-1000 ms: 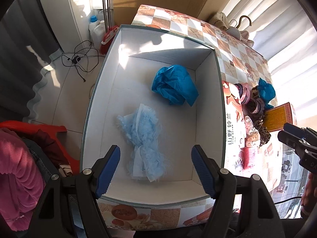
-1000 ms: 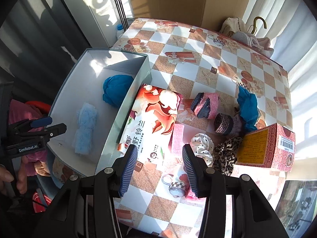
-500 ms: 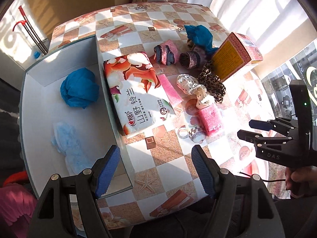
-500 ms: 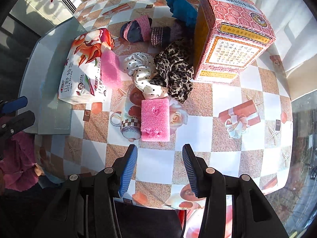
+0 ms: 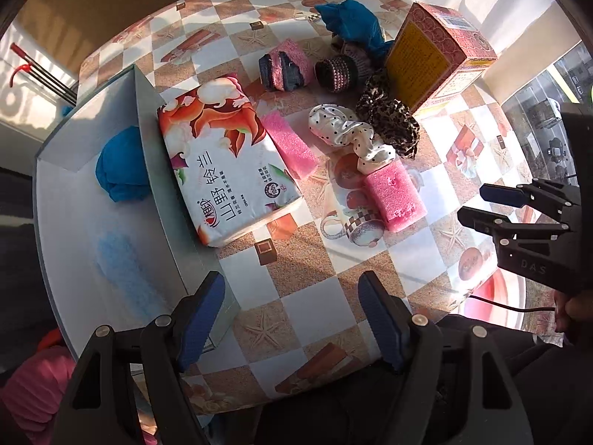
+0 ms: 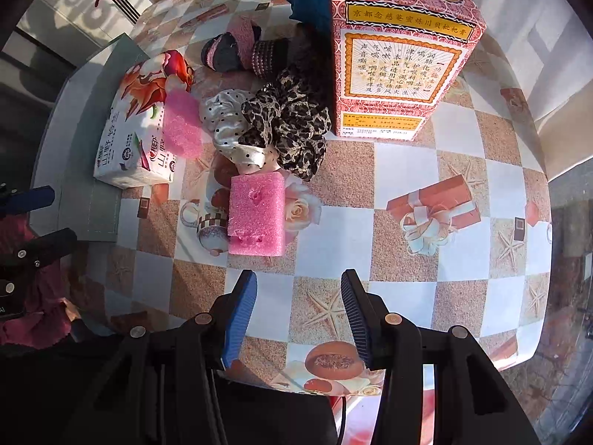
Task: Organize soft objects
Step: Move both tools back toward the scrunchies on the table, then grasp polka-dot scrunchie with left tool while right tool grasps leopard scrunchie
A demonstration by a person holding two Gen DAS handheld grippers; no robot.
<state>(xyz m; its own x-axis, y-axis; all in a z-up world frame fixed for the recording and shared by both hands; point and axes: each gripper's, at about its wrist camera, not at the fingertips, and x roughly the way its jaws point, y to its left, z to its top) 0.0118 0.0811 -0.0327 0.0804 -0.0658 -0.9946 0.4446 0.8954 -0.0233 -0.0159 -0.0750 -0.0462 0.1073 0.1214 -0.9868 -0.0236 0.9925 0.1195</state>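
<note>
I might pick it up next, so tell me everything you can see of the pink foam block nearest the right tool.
The pink foam block is a rectangular slab of coarse, spongy-looking foam, bright pink, with small dents on its top face and near edge. It lies flat on the table, over a printed cup and rose. Its far edge meets the polka-dot scrunchie. Nothing grips it: the right tool stands open, short of it.

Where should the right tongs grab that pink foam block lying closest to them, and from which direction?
Take the pink foam block across its two long sides, coming straight down from above. It lies flat on the table, and its far end touches the polka-dot scrunchie. The right tongs stand open and look wide enough for that span.
</note>
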